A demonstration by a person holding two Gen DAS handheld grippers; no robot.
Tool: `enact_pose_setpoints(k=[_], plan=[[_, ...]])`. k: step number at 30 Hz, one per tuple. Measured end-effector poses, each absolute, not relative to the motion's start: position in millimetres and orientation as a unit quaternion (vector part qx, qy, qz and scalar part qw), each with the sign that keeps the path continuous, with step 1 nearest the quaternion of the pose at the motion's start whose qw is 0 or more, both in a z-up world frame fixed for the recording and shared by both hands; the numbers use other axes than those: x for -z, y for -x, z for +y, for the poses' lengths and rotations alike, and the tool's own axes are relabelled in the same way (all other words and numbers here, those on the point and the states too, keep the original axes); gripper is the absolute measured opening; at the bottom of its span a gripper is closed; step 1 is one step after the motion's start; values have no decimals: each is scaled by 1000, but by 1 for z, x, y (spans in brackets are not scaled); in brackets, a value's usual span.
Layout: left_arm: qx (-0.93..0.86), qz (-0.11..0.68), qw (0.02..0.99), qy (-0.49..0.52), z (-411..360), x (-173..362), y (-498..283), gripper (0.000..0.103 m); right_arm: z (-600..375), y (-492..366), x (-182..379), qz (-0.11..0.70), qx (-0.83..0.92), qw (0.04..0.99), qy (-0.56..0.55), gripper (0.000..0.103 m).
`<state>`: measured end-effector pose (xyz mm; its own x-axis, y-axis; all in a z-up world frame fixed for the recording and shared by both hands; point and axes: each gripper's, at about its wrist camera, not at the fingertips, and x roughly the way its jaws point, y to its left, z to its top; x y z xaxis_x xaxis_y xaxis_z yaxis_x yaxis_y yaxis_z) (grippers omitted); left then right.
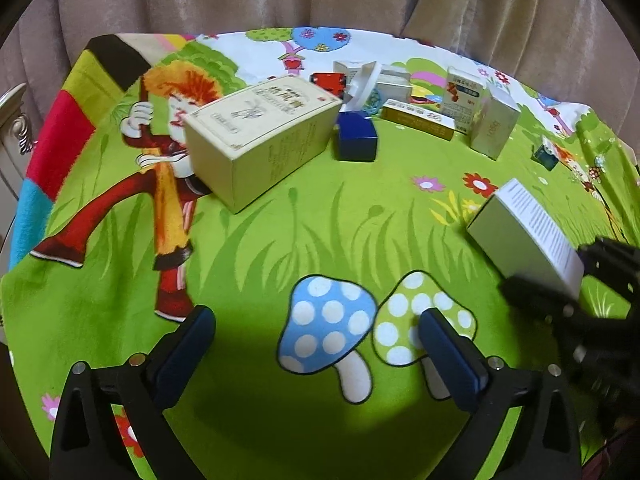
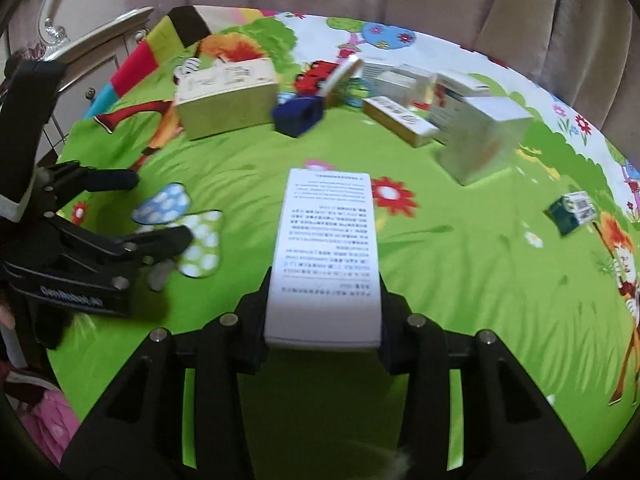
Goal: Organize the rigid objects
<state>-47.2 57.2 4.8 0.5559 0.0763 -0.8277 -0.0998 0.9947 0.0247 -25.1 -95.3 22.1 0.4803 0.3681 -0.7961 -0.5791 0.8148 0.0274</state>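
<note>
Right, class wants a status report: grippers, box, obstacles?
Left gripper open, empty. Right gripper shut on white printed box, lifted over green cloth. Box cluster ahead, not touching.

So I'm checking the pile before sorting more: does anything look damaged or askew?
Yes. A white carton behind the dark blue box stands with its flap open, and the boxes around it lean at mixed angles. The small green box lies apart on the right.
</note>
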Motion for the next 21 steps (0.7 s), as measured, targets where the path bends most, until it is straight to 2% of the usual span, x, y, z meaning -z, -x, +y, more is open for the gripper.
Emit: enact_pose_setpoints(k=[3, 9, 13, 16, 17, 20, 21], plan=[[-69, 462, 884, -2, 66, -9, 44, 103, -87, 28, -22, 425, -275, 852, 130, 46], [-78, 422, 896, -113, 85, -34, 9, 103, -83, 26, -20, 425, -278, 851, 131, 46], [-49, 429, 874, -224, 82, -23, -29, 103, -84, 27, -21, 425, -278, 852, 131, 47], [-25, 426, 867, -259, 80, -17, -42, 103, -85, 27, -21, 425, -278, 851, 130, 47], [-11, 427, 865, -261, 78, -15, -45, 99, -85, 27, -21, 425, -278, 851, 130, 47], [7, 425, 870, -250, 71, -13, -44, 65, -85, 26, -21, 426, -280, 851, 129, 47], [-4, 421, 875, -239, 70, -13, -42, 62, -85, 26, -21, 426, -280, 851, 129, 47]])
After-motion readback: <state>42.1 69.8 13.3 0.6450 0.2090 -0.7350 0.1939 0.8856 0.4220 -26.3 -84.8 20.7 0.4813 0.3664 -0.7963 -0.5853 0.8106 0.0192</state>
